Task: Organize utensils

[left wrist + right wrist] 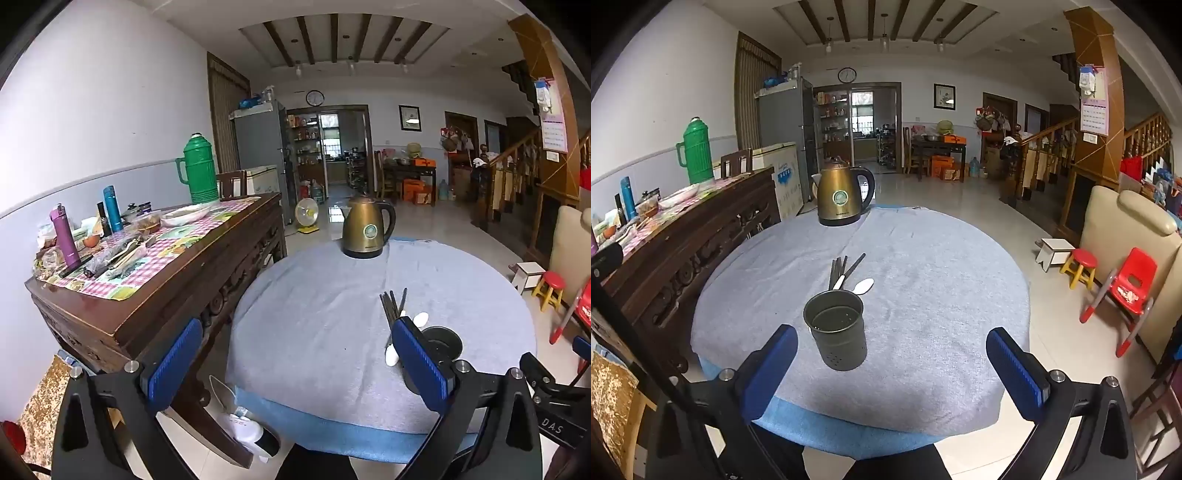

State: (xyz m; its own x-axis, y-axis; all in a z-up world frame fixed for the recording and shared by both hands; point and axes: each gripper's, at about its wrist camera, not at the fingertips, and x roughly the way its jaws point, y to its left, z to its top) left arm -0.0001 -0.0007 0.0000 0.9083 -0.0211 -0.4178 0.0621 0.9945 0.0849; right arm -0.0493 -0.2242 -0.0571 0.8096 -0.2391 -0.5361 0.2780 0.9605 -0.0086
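So there's a round table (923,258) covered in a grey-blue cloth, and both grippers are hanging over its near edge doing nothing. The left gripper (295,360) has its blue pads spread wide apart with only cloth between them. Same for the right gripper (892,365): jaws wide apart, gripping nothing.

The dark metal utensil holder (836,334) stands upright on the cloth, just ahead of the right gripper and closer to its left finger (772,369). It has little drain holes in it and looks empty inside. From the left wrist view the holder (441,341) is mostly hidden behind that gripper's right finger (421,363).

Right behind the holder there's a bunch of dark chopsticks (844,267) lying flat on the cloth, fanned out a bit, with white spoons (862,286) beside them. Can't tell exactly how many spoons, since the handles run in behind the holder.

Further back, near the far edge, sits a brass-coloured electric kettle (842,197). Off to the left is a carved wooden sideboard (166,291) with a green thermos (199,170) and other bottles on a checked mat.
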